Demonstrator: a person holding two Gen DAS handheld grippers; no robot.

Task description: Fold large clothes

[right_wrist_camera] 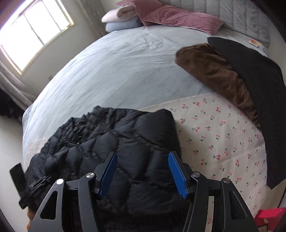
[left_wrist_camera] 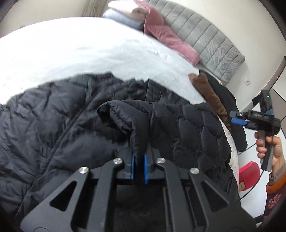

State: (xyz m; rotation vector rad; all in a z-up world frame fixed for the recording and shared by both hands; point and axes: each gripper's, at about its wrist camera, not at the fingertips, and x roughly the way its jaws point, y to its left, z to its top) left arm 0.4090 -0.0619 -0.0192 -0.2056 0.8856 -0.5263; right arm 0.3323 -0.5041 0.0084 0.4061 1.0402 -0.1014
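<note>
Pink pillows (right_wrist_camera: 171, 16) and a folded pale blanket (right_wrist_camera: 121, 25) lie beside the grey headboard (left_wrist_camera: 205, 33); a window (right_wrist_camera: 34, 33) glows.

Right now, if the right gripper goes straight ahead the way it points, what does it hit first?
Most likely the black jacket. The right gripper is open, and the jacket fills the space between and beyond its fingers. How far off it is cannot be told.

Home bedroom: big bed (right_wrist_camera: 125, 71) with padded grey headboard (left_wrist_camera: 205, 37), pink pillows (right_wrist_camera: 178, 17), folded blankets (right_wrist_camera: 121, 19), window (right_wrist_camera: 35, 33).
</note>
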